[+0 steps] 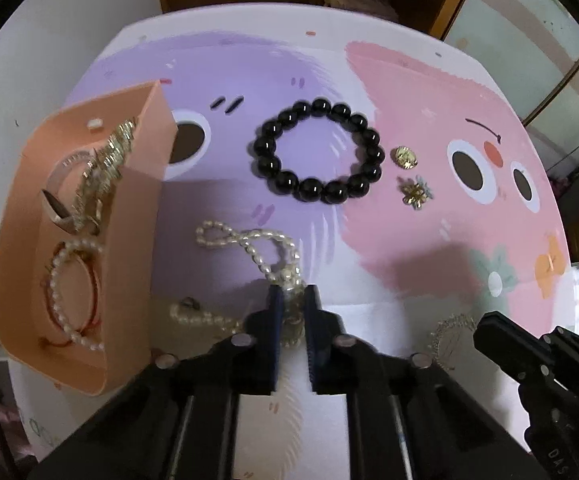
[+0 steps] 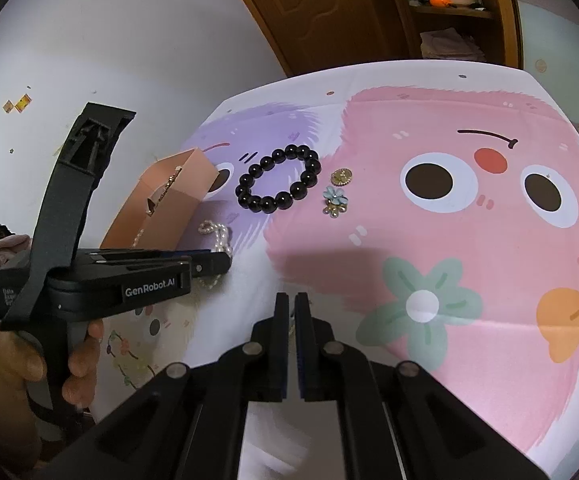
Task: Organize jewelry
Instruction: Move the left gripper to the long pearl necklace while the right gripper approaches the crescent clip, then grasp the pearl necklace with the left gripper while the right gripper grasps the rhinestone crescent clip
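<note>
A white pearl necklace [image 1: 249,242] lies on the printed cloth in front of my left gripper [image 1: 292,294], whose fingers are shut on its near part. It also shows in the right wrist view [image 2: 215,236]. A peach box [image 1: 125,216] at the left holds a pearl bracelet [image 1: 67,292], gold chains and a ring. A black bead bracelet [image 1: 317,152] lies beyond, with a gold charm [image 1: 405,157] and a flower brooch [image 1: 415,192] to its right. My right gripper [image 2: 292,300] is shut and empty, low over the cloth.
The cloth [image 2: 489,240] with pink and purple cartoon faces covers the table. A thin sparkly hoop [image 1: 447,334] lies near the right gripper body. A wooden door and shelves stand behind the far edge.
</note>
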